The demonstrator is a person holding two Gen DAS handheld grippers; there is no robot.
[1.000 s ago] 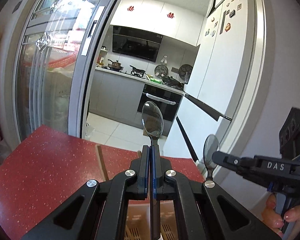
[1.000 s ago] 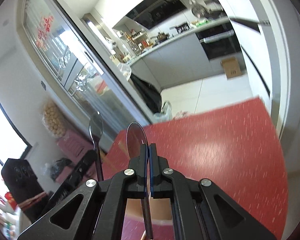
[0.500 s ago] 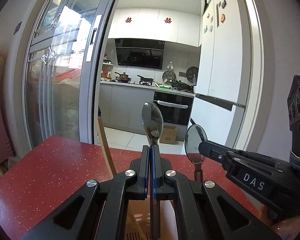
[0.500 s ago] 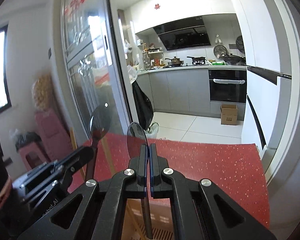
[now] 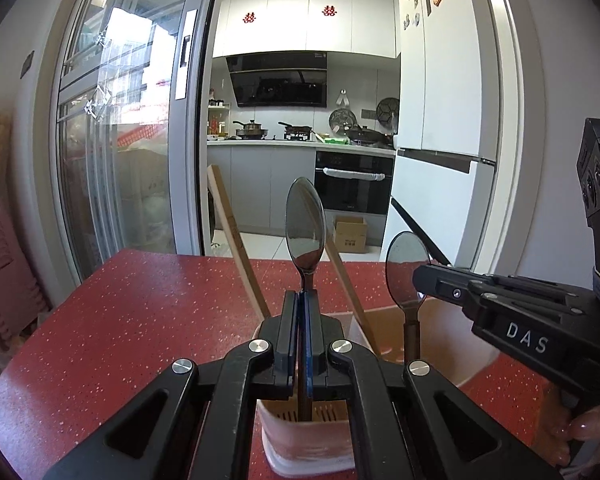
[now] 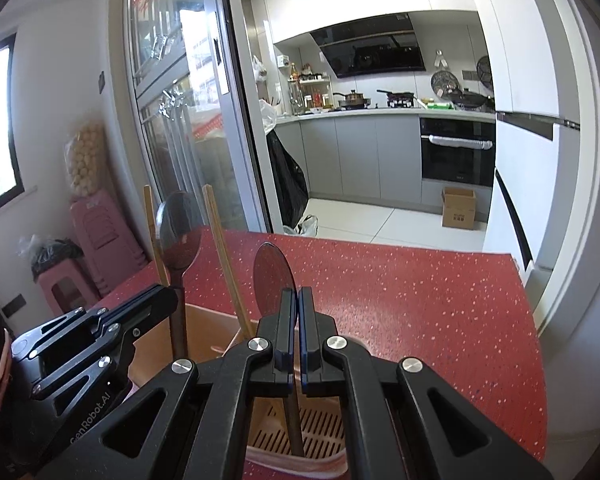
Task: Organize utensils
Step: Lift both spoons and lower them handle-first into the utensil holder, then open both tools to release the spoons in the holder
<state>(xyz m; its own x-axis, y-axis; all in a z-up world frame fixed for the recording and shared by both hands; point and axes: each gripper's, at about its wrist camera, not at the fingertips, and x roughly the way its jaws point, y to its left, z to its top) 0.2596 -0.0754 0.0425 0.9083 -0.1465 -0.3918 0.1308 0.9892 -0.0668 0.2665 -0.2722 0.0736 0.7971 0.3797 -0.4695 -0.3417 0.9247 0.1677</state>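
In the left wrist view my left gripper (image 5: 302,296) is shut on the neck of a steel spoon (image 5: 304,224) that stands bowl up, its handle reaching down into a pink utensil holder (image 5: 300,444). To its right my right gripper (image 5: 420,282) is shut on a second spoon (image 5: 405,268), also upright over the holder. The right wrist view shows that gripper (image 6: 299,296) gripping its spoon (image 6: 273,276), with the handle over the holder's slotted floor (image 6: 308,436). The left gripper (image 6: 168,300) and its spoon (image 6: 180,236) are at the left. Two wooden chopsticks (image 5: 236,240) lean in the holder.
The holder stands on a red speckled table (image 5: 100,320) whose far edge faces an open kitchen doorway. A sliding glass door (image 5: 120,140) is at the left and a white fridge (image 5: 440,120) at the right. Pink stools (image 6: 100,240) stand beside the table.
Both grippers have sunk toward the table and rolled level, each still holding its spoon. The holder and chopsticks have come into view beneath them.
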